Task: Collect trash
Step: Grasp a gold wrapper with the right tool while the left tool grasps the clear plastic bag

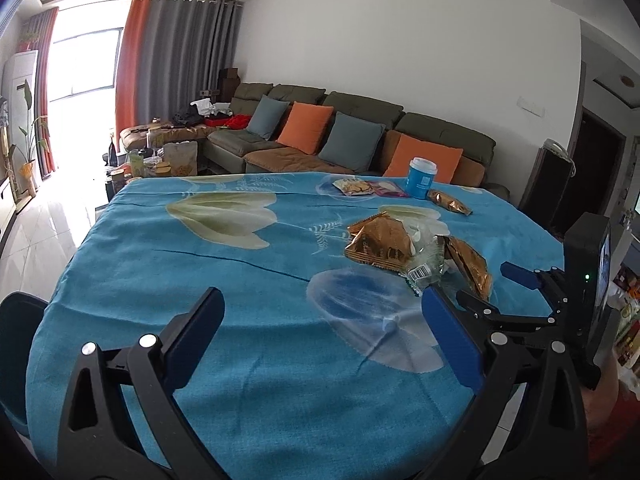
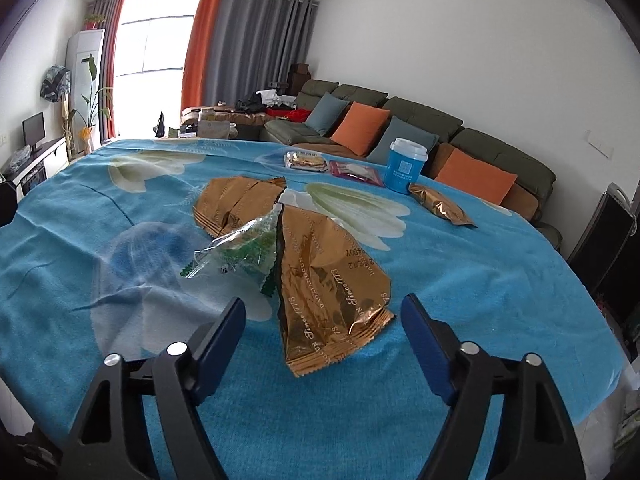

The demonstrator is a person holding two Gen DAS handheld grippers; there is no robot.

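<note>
We are only starting: nothing looks collected yet. Our right gripper (image 2: 322,330) is hanging with its jaws apart and empty, the nearest gold wrapper (image 2: 328,280) lying just ahead between the fingertips, untouched. A clear green wrapper (image 2: 236,254) is lying ahead to its left, a second gold wrapper (image 2: 236,204) beyond that. Further off are sitting a blue cup (image 2: 404,166), a sealed gold packet (image 2: 440,204) and two snack packets (image 2: 306,160). Our left gripper (image 1: 324,320) is spread wide, empty, over the blue tablecloth (image 1: 180,280).
</note>
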